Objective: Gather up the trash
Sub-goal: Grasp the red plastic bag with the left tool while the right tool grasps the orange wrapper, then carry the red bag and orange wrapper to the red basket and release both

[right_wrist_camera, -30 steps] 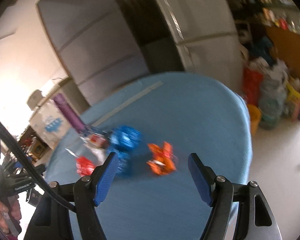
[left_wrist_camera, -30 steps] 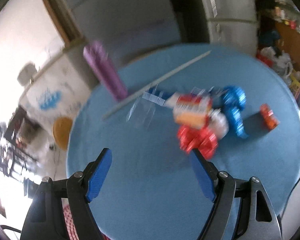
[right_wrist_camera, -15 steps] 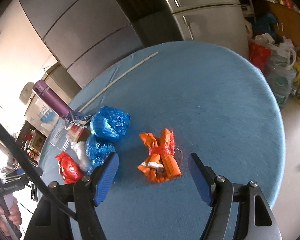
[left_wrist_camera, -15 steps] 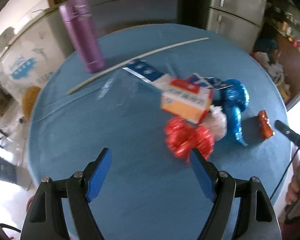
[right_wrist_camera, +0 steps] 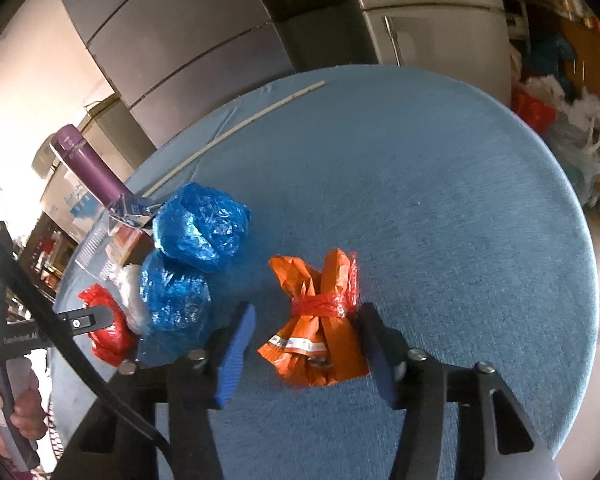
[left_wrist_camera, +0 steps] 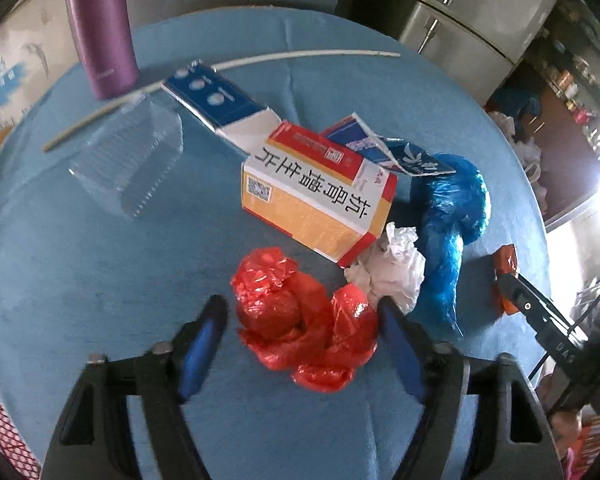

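Note:
A crumpled red plastic bag (left_wrist_camera: 306, 320) lies on the round blue table (left_wrist_camera: 100, 280), between the open fingers of my left gripper (left_wrist_camera: 300, 312). Behind it lie an orange and white carton (left_wrist_camera: 320, 196), white crumpled tissue (left_wrist_camera: 392, 272) and a blue plastic bag (left_wrist_camera: 452, 216). An orange tied wrapper (right_wrist_camera: 320, 320) sits between the open fingers of my right gripper (right_wrist_camera: 306, 320). The blue bag (right_wrist_camera: 196, 248) and red bag (right_wrist_camera: 108, 328) show at its left. Neither gripper holds anything.
A purple bottle (left_wrist_camera: 100, 28) stands at the table's far left, with a long white stick (left_wrist_camera: 220, 68) beside it. A clear plastic tray (left_wrist_camera: 132, 164) and blue flattened cartons (left_wrist_camera: 216, 100) lie near. Fridges (right_wrist_camera: 220, 40) stand behind the table.
Both grippers have come down and forward. The red bag now sits between my left fingers and the orange wrapper between my right fingers.

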Demonstrator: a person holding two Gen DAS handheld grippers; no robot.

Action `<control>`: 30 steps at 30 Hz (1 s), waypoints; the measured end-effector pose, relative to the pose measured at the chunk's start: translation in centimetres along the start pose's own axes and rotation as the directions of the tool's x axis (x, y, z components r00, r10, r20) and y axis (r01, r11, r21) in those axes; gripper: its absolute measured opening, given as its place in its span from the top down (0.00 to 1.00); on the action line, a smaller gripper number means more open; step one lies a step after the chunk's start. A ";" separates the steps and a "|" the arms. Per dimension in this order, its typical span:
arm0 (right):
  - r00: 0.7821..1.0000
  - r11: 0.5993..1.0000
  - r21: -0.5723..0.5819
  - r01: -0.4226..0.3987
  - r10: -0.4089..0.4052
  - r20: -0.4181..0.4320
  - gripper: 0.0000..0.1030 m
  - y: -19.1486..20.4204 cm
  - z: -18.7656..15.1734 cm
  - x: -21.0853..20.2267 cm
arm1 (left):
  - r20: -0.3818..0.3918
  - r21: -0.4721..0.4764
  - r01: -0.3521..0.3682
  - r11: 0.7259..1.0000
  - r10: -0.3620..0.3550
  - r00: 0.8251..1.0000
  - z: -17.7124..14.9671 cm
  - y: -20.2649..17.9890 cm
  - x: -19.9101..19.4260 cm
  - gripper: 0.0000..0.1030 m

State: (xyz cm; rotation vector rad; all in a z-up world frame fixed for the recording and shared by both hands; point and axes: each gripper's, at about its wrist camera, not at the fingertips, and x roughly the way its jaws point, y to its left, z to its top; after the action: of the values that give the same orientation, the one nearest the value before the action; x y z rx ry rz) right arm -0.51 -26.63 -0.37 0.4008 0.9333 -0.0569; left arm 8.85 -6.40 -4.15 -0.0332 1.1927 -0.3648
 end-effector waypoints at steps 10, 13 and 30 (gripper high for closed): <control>0.999 1.000 0.004 -0.019 0.019 0.031 0.61 0.5 -0.7 -1.1 | 0.036 -0.032 0.019 0.999 -0.018 0.999 -0.8 1.1 0.1 0.45; 0.999 0.999 0.010 -0.037 0.037 0.041 0.62 0.9 -1.0 -1.9 | 0.042 -0.044 0.011 0.999 -0.009 0.999 -1.6 1.8 -0.4 0.46; 0.979 0.980 -0.115 -0.163 0.175 0.101 0.62 8.8 -3.0 -7.0 | 0.313 0.000 -0.204 0.979 0.194 0.930 -7.2 3.2 -13.1 0.47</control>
State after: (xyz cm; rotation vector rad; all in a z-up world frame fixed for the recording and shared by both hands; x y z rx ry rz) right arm -5.10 -18.28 6.33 0.3729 0.7862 0.1248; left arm -1.05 1.63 4.27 0.0570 0.8668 -0.1907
